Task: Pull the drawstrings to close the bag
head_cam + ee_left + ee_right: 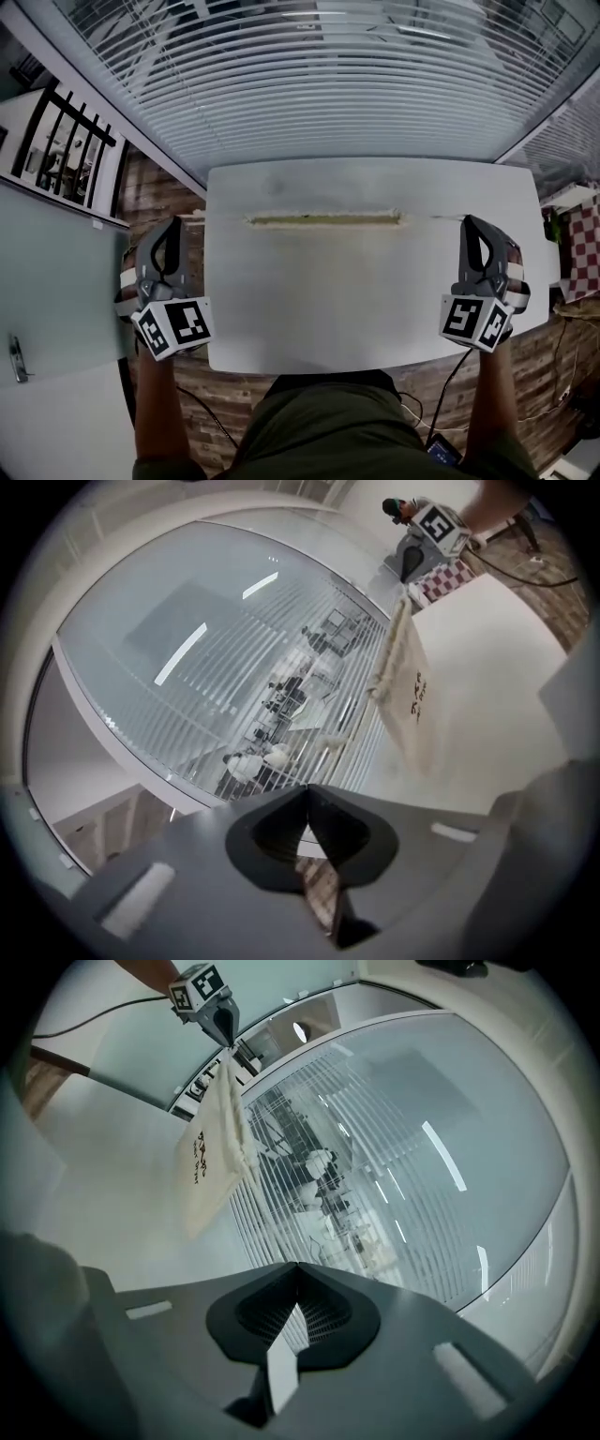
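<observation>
A cloth bag (323, 220) hangs edge-on between two hand-held grippers above a white table (356, 309), strung up by its cords. The right gripper (471, 225) has its jaws pressed together on a drawstring (433, 217) that runs as a thin line from the bag's corner. The left gripper (172, 227) is likewise closed tight. Seen from the opposite gripper, the bag's other top corner meets its tip, so it appears to grip the second drawstring, though the cord itself is too fine to make out between the jaws. From above, the mouth is a long narrow slit with a greenish inside showing. The gripper views show some puckering along the top hem. By this reading the closing is under way but not finished: both cords are taken and taut, and the mouth has yet to be gathered into a tight bunch.
</observation>
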A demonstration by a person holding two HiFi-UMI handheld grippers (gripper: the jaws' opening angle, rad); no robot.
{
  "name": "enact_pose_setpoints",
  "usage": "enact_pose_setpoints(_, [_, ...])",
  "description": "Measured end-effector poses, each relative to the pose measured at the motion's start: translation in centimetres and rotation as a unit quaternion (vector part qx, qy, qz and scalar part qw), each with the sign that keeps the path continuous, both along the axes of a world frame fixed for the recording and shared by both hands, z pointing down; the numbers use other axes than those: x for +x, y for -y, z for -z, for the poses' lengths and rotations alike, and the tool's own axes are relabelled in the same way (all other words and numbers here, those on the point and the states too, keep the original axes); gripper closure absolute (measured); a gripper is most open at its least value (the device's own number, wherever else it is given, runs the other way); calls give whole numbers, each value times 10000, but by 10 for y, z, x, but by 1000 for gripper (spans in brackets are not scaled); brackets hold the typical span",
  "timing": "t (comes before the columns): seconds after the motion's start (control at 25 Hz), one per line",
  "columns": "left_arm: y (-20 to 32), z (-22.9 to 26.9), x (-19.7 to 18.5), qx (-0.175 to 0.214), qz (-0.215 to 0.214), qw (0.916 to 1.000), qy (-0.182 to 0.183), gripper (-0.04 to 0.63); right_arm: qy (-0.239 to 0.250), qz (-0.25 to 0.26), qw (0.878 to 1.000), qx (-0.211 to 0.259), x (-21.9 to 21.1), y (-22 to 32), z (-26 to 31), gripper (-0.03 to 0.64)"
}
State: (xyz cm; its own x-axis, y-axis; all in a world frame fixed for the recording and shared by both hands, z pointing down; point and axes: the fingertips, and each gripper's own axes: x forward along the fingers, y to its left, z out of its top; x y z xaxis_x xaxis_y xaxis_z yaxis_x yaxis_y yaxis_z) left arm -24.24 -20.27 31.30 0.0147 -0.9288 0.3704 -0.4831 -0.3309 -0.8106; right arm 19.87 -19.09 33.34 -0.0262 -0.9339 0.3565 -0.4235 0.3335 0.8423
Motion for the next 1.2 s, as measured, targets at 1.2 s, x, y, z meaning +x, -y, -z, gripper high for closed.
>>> enact_pose_setpoints(1.2, [12,13,-35,149,463,9980,-403,588,-53,-330,9993,165,41,12,16,604])
